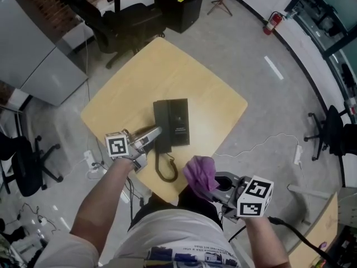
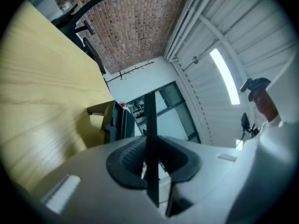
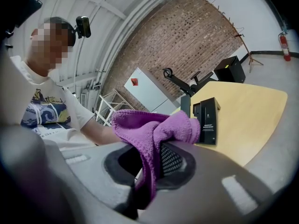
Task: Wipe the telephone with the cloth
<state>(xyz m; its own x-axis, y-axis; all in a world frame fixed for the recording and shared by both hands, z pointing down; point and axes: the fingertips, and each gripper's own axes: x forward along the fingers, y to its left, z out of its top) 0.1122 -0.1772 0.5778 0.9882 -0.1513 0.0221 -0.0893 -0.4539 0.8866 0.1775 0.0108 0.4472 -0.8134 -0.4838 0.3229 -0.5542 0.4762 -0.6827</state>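
A black telephone (image 1: 178, 121) lies in the middle of the yellow table (image 1: 139, 77), its handset (image 1: 162, 135) along its left side and the cord (image 1: 166, 171) looping toward the near corner. My left gripper (image 1: 156, 133) reaches in from the left and is shut on the handset's edge, which appears as a thin dark strip (image 2: 149, 125) between its jaws. My right gripper (image 1: 213, 183) hovers off the table's near corner, shut on a bunched purple cloth (image 1: 201, 172) (image 3: 154, 127). In the right gripper view the telephone (image 3: 209, 120) lies ahead, clear of the cloth.
Black office chairs (image 1: 120, 18) and a black cabinet (image 1: 178, 4) stand beyond the far table edge. Another chair (image 1: 329, 133) is on the right, and a white cable (image 1: 262, 144) trails over the floor. The person's torso (image 1: 178, 233) is close to the near corner.
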